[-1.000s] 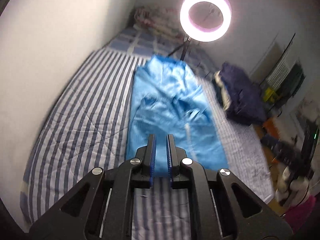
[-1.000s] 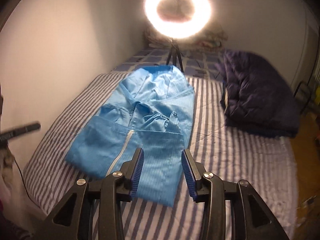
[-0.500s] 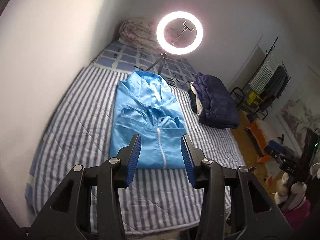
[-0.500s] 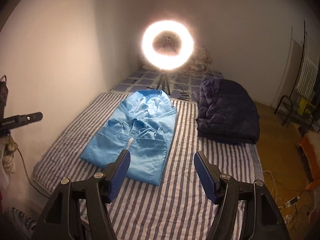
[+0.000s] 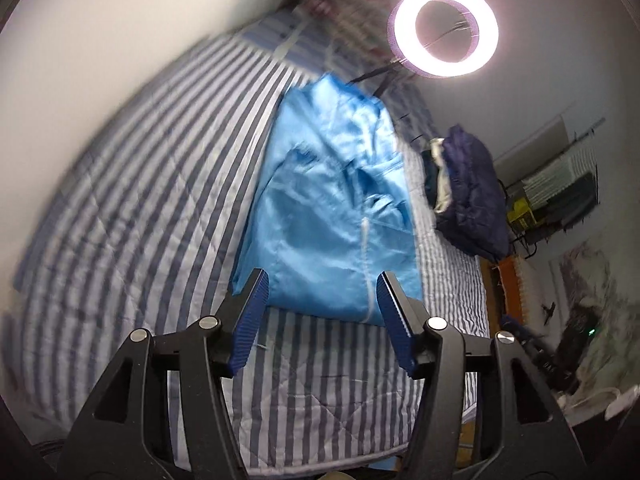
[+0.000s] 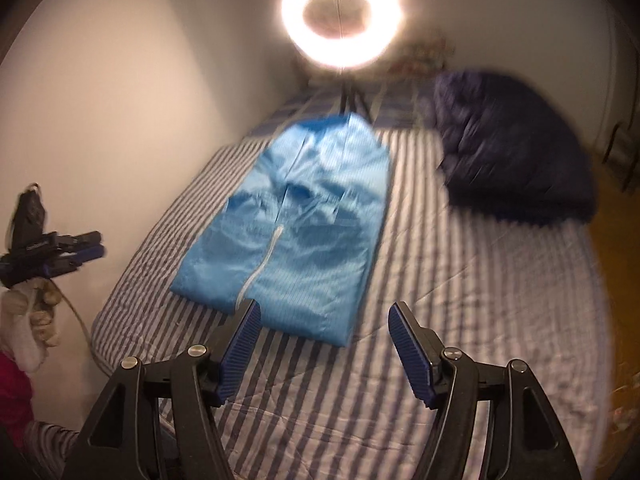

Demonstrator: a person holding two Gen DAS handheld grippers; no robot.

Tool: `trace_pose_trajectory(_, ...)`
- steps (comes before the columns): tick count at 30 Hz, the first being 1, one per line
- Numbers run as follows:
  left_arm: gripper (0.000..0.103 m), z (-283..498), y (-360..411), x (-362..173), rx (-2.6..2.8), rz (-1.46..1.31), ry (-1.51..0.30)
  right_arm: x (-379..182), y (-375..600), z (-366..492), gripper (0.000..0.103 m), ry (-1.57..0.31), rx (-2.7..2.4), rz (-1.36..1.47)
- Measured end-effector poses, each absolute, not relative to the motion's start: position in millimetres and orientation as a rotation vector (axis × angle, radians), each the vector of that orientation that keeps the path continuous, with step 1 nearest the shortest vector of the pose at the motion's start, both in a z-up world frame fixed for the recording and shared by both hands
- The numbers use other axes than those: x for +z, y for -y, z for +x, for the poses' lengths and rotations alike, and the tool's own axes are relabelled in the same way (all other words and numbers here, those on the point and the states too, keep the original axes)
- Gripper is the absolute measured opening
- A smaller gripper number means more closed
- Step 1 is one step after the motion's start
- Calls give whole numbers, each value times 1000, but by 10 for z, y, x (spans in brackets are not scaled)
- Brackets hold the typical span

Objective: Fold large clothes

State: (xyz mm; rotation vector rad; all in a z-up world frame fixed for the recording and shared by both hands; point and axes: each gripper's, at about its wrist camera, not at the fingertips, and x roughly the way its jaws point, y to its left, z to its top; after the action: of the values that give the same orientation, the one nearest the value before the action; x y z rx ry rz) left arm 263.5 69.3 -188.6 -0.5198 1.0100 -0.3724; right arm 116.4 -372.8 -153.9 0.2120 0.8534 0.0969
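Blue garment (image 5: 332, 208) lies folded on the striped bed (image 5: 132, 216), lengthwise, zipper side up, its near hem just short of the bed's near edge. White zipper (image 6: 260, 264) runs from the hem toward the middle. In the right wrist view the garment (image 6: 296, 232) sits on the left half of the bed (image 6: 480, 320), closer to the wall-side edge than to the open side.

Left gripper (image 5: 322, 308) hovers above the near hem, fingers (image 5: 250, 320) spread wide, nothing between them. Not touching the cloth as far as the view shows.

Right gripper (image 6: 324, 344) likewise held over the near edge of the bed, fingers (image 6: 412, 360) released and well apart, empty. The garment's near right corner shows between them.

Left gripper also appears at the far left of the right wrist view (image 6: 86, 246), off the wall-side edge of the bed, held by a gloved hand (image 6: 32, 320).

Dark navy jacket (image 6: 516, 168) piled at the far right corner of the bed, apart from the blue garment. Ring light (image 6: 340, 20) on a tripod stands at the far end, lit. Both views are motion-blurred.
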Motion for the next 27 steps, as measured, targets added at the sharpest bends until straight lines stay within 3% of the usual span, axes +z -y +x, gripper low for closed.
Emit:
trace_pose_trajectory(9,58,3309,-640,-2856,-395,-622,-1159,-2630,3967,1872,69,-990,193,471)
trace_pose_trajectory(14,58,3594,-589,-3166,-411,-686,-1197,-2970,4084,2115,68,-1020,235,573)
trace_pose_trajectory(18,57,3750,-533,-3238,-443,-720,-1180,-3127,4167,2200,61,-1004,293,662)
trace_pose_trajectory(19,53,3793,-521,-3247,-444,-720,-1178,-3143,4187,2216,56,-996,305,683)
trace_pose_trajectory(20,36,3822,-517,-3248,-436,-719,-1179,-3158,4197,2248,51,-994,312,698)
trace_pose_trajectory(21,17,3849,-510,-3269,-413,-712,-1187,-3181,4207,2275,39,-1000,312,709)
trace_pose_trajectory(22,15,3865,-511,-3295,-404,-710,-1194,-3209,4210,2292,28,-1010,299,710)
trace_pose_trajectory(25,9,3837,-455,-3251,-390,-670,-1164,-3197,4199,2294,9,-1010,280,687)
trace_pose_trajectory(27,7,3764,-401,-3184,-382,-615,-1153,-3132,4150,2265,5,-1000,281,661)
